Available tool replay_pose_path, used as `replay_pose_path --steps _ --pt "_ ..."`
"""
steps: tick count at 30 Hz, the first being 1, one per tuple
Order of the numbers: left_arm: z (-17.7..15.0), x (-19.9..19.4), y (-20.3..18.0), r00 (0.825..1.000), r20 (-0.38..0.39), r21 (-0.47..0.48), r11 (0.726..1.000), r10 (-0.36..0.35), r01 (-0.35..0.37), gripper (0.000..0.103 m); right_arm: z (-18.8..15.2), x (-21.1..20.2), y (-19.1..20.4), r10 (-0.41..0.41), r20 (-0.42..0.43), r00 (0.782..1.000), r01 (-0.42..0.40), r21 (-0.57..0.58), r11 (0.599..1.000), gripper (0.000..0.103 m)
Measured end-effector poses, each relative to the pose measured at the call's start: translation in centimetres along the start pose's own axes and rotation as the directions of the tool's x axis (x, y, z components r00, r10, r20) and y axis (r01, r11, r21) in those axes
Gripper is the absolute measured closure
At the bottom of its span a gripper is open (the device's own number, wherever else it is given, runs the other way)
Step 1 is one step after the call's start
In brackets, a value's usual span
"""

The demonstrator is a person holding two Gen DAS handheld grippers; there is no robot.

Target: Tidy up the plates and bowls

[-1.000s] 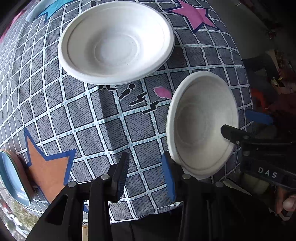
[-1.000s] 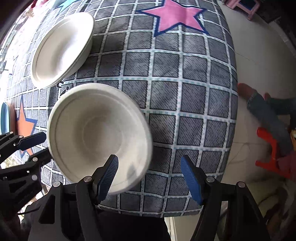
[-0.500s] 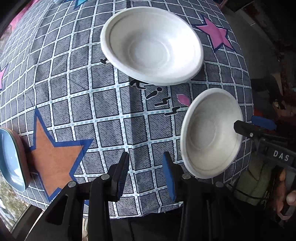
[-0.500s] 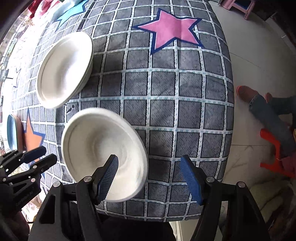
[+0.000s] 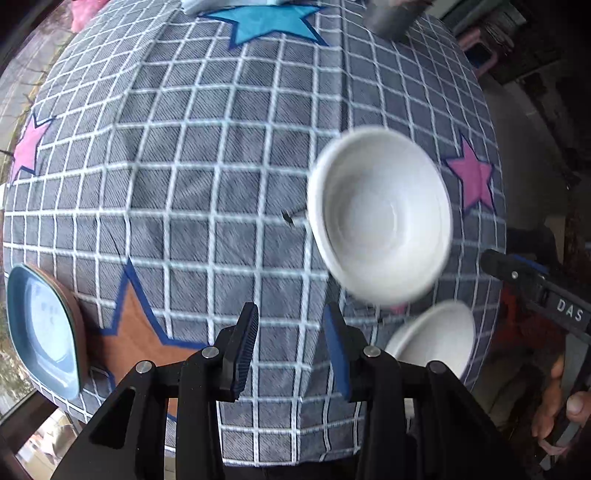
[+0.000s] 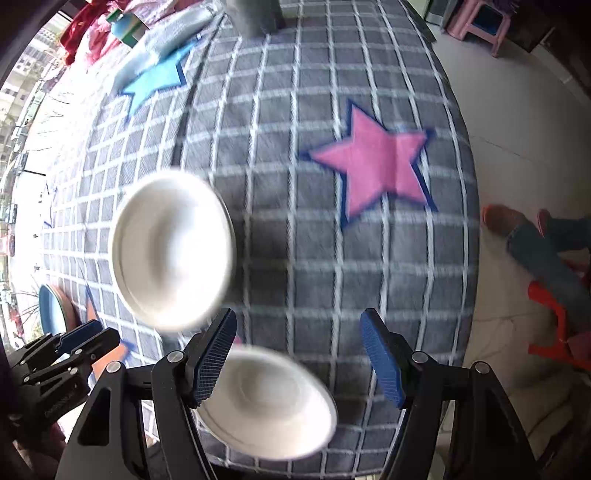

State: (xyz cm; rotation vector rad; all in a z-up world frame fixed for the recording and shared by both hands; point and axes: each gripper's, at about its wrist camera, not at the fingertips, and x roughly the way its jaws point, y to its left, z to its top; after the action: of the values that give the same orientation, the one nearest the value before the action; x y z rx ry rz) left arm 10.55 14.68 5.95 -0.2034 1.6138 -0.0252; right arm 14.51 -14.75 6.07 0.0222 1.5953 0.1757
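**Both grippers empty, two white bowls below and off to the side**

Left gripper (image 5: 290,350): jaws narrowly spread, nothing between. Right gripper (image 6: 299,360): jaws wide, empty. Near bowl (image 6: 269,402) lies on the tablecloth (image 5: 184,184) just under the right gripper's left finger, so the right hand's nearer. Far bowl (image 5: 378,225) sits beyond it, possibly a stack; too blurred to tell. Only the left view shows the blue plate (image 5: 40,332) clearly.

A grey checked tablecloth (image 5: 184,192) with white lines covers the table, with a pink star (image 6: 376,162), a light blue star (image 5: 269,22) and an orange star (image 5: 133,328) on it. Beside the table stand a pink stool (image 6: 476,22) and what may be a red chair (image 6: 557,325).
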Motion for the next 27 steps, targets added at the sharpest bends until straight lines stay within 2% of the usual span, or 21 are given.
replay_pose_path --steps 4,6,11,12,13,15,17,18,20,24,27 --pt "2.5 0.4 -0.3 1.0 -0.013 -0.021 1.0 -0.007 0.007 0.063 3.0 0.9 0.8 -0.03 -0.027 0.999 0.029 -0.046 0.999 0.033" --pt "2.9 1.1 -0.8 1.0 -0.028 -0.011 1.0 -0.011 0.01 0.062 3.9 1.8 1.3 -0.043 -0.053 0.998 0.039 -0.074 0.996 0.037" --pt "4.0 3.1 -0.6 0.997 -0.07 -0.028 0.999 -0.034 0.032 0.063 4.8 4.2 2.3 -0.06 -0.096 0.994 0.05 -0.108 0.993 0.038" --pt "4.1 3.5 -0.6 0.993 -0.079 -0.024 0.996 -0.084 0.082 0.063 4.9 4.5 2.4 -0.06 -0.1 0.993 0.049 -0.109 0.993 0.038" --pt "4.2 3.9 -0.4 0.992 -0.09 -0.026 0.996 -0.089 0.087 0.063 4.6 5.0 2.2 -0.059 -0.103 0.993 0.048 -0.111 0.993 0.038" --pt "4.5 4.9 -0.9 0.991 -0.1 -0.021 0.996 -0.089 0.087 0.063 4.6 5.6 2.5 -0.049 -0.122 0.991 0.035 -0.114 0.993 0.048" --pt "4.3 5.5 -1.3 0.989 -0.108 -0.019 0.995 -0.097 0.095 0.065 3.7 6.5 2.7 -0.04 -0.121 0.992 0.026 -0.115 0.993 0.064" --pt "4.4 5.8 -1.9 0.989 -0.109 -0.015 0.995 -0.101 0.1 0.07 2.9 6.7 3.2 -0.031 -0.116 0.993 0.018 -0.117 0.993 0.068" --pt "4.2 5.7 -2.6 0.989 -0.108 0.012 0.995 -0.1 0.102 0.076 2.3 6.6 3.9 -0.013 -0.101 0.995 0.001 -0.121 0.993 0.084" --pt "3.9 5.7 -4.9 0.993 -0.103 0.064 0.996 -0.056 0.063 0.077 2.4 5.6 5.4 -0.011 -0.08 0.997 0.001 -0.126 0.992 0.086" --pt "3.9 5.2 -3.5 0.993 -0.103 0.036 0.997 -0.062 0.066 0.076 2.6 4.8 3.9 0.041 -0.099 0.994 -0.046 -0.055 0.997 0.086"
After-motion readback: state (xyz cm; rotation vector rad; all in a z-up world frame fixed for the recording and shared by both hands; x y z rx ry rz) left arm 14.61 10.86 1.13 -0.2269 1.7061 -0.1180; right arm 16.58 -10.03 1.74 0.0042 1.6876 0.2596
